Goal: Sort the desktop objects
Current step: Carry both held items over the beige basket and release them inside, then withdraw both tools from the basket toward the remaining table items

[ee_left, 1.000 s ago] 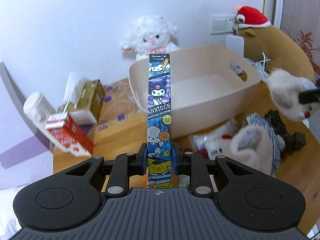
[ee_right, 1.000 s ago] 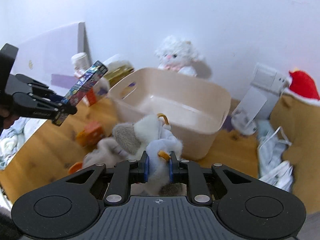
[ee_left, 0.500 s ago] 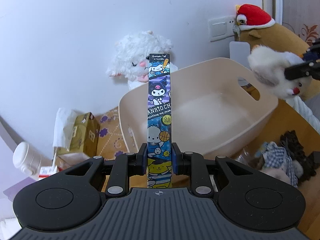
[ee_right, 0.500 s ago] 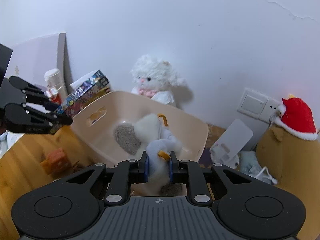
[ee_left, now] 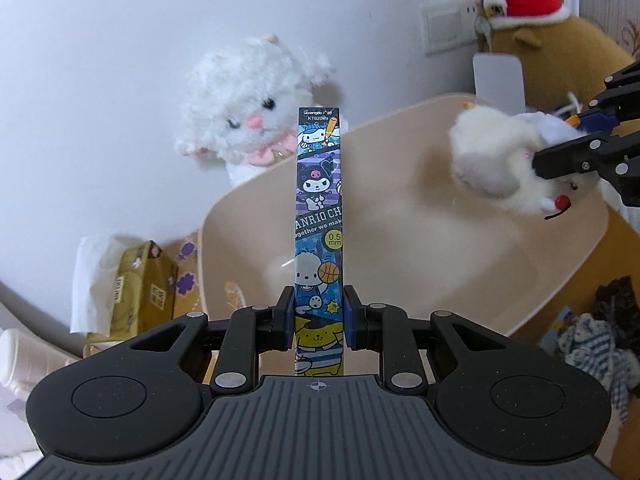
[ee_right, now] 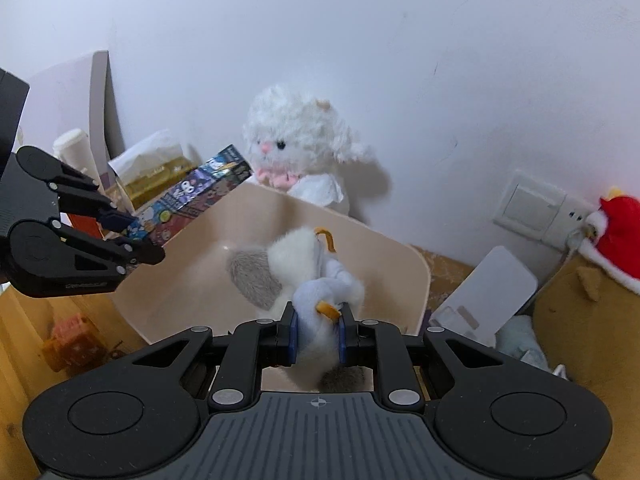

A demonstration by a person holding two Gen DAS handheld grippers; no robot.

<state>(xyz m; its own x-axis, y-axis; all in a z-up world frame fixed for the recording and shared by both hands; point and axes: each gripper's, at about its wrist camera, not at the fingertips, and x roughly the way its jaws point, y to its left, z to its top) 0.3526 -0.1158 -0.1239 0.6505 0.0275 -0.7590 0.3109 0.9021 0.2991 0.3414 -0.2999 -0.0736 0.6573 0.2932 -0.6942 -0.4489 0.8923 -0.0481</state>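
Pen box and plush toy, both held over the beige bin.

Pen box (ee_left: 319,216) upright, clamped near its lower end in left hand-held gripper (ee_left: 319,312), over bin (ee_left: 472,240) near left rim. Plush toy (ee_right: 304,276) squeezed between nearly closed pads of right hand-held gripper (ee_right: 318,332), hanging above bin interior. White lamb (ee_right: 298,140) behind bin against wall; tissue box (ee_left: 140,284) left on counter (ee_right: 24,332).
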